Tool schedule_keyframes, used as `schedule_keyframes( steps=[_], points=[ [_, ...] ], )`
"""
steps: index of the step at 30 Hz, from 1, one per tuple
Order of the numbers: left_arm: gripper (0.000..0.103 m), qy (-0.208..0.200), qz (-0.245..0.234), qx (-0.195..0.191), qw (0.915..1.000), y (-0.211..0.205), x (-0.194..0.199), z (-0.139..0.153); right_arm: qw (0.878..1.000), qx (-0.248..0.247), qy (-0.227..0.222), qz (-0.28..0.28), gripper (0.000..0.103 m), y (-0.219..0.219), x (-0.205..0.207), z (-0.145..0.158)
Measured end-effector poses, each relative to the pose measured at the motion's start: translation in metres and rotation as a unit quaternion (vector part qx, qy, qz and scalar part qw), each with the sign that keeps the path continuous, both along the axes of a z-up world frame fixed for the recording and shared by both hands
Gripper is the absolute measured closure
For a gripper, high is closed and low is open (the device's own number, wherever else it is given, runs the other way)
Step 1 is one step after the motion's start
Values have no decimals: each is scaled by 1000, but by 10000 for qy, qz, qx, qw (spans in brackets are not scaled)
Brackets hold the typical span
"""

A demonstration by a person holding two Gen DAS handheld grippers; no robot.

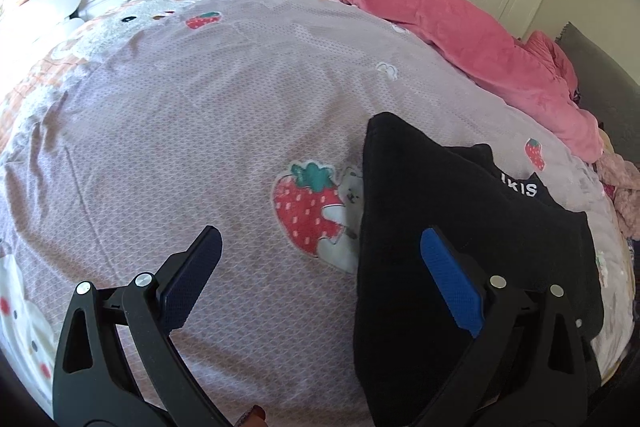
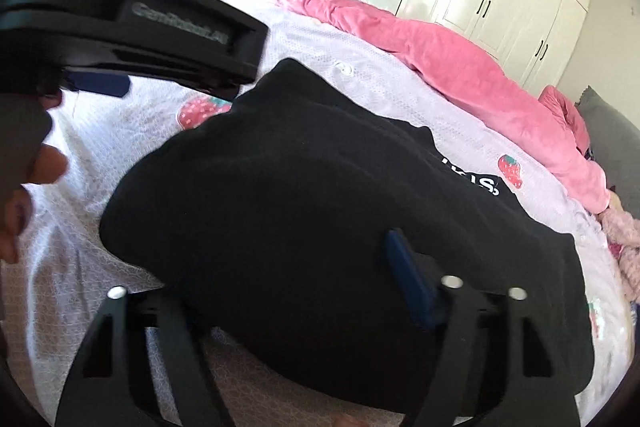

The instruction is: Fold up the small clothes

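Black garment (image 1: pixel 460 227) lies on bed sheet (image 1: pixel 200 127). Left gripper (image 1: pixel 320 255) jaws apart at its 9 o'clock edge, empty. Right gripper (image 2: pixel 280 267): left finger hidden under cloth, grip unclear, likely positioned for folding.

left gripper (image 1: pixel 320 259): jaws spread wide, nothing between, angled downward | right gripper (image 2: pixel 280 267): jaws partly apart, angled downward, left pad hidden, grip unclear

Black garment (image 1: pixel 440 195), strawberry-print lilac sheet (image 1: pixel 200 127)
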State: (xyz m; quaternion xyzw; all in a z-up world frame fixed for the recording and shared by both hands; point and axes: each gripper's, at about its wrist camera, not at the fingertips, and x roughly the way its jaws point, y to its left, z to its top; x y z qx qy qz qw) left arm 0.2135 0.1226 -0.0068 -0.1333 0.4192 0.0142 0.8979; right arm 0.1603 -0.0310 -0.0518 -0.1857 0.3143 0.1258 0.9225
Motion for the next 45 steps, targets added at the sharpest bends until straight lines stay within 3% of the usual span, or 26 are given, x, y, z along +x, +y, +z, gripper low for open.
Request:
schedule_keyframes(
  steps=[2, 5, 9, 15, 16, 17, 19, 23, 25, 35, 45],
  points=[
    [10, 18, -96, -137, 9999, -4, 5, 0, 9999, 132, -43, -13, 74, -6, -2, 2],
    [10, 108, -216, -409, 9989, -9, 12, -2, 9990, 452, -2, -57, 85, -15, -4, 7],
    [10, 329, -541, -749, 9952, -20, 22, -8, 9947, 1022, 22, -72, 89, -29, -10, 15],
    [10, 653, -949, -1630, 9799, -41, 34, -23, 9876, 1566, 4, -77, 91, -48, -16, 25],
    [13, 664, -989, -1713, 9780, -46, 35, -23, 9868, 1615, -11, -85, 91, -50, -17, 27],
    [29, 640, -1032, -1757, 9769, -49, 35, -23, 9864, 1644, -9, -87, 91, -53, -17, 29],
    [49, 568, -1158, -1883, 9736, -59, 36, -19, 9853, 1704, 26, -120, 91, -56, -20, 32],
    [66, 386, -1312, -1768, 9747, -80, 32, -1, 9822, 1860, -87, -259, 92, -72, -25, 41],
    [68, 306, -1430, -1759, 9735, -94, 31, 9, 9801, 1950, -140, -350, 92, -84, -28, 48],
    [70, -35, -2100, -1413, 9674, -180, 26, 57, 9625, 2493, -376, -1003, 92, -157, -42, 72],
    [70, 124, -2513, -1139, 9611, -266, 32, 57, 9380, 2989, -162, -1750, 92, -223, -46, 64]
  ],
)
